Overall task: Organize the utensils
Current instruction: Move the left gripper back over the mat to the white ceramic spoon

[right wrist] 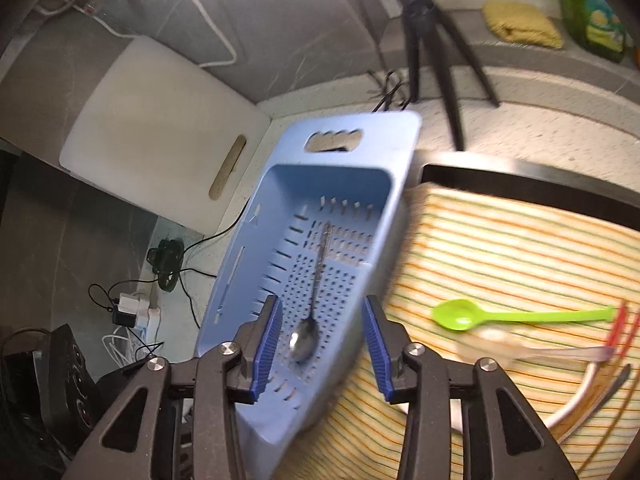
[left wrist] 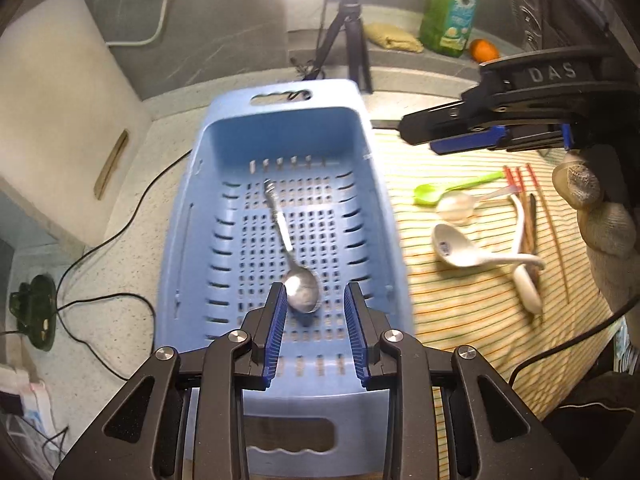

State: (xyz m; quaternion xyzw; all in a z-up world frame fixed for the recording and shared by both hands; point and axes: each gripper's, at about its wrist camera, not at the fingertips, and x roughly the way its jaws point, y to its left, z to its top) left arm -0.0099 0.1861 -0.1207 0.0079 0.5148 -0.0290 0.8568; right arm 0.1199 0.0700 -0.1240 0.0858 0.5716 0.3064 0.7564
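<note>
Metal spoon [left wrist: 298, 276] below left gripper [left wrist: 316, 312]

Left gripper [left wrist: 315, 330]: black angular linkage arms, silver round screws, blue ribbed pads [left wrist: 355, 332]. Right gripper [right wrist: 325, 350]: same build; housing embossed "DAS". Hand [left wrist: 600, 216] in beige knit glove.

I am holding my left gripper [left wrist: 315, 332] with jaws spread, gripping nothing; my right gripper [right wrist: 323, 346] is likewise gaping, empty.
</note>
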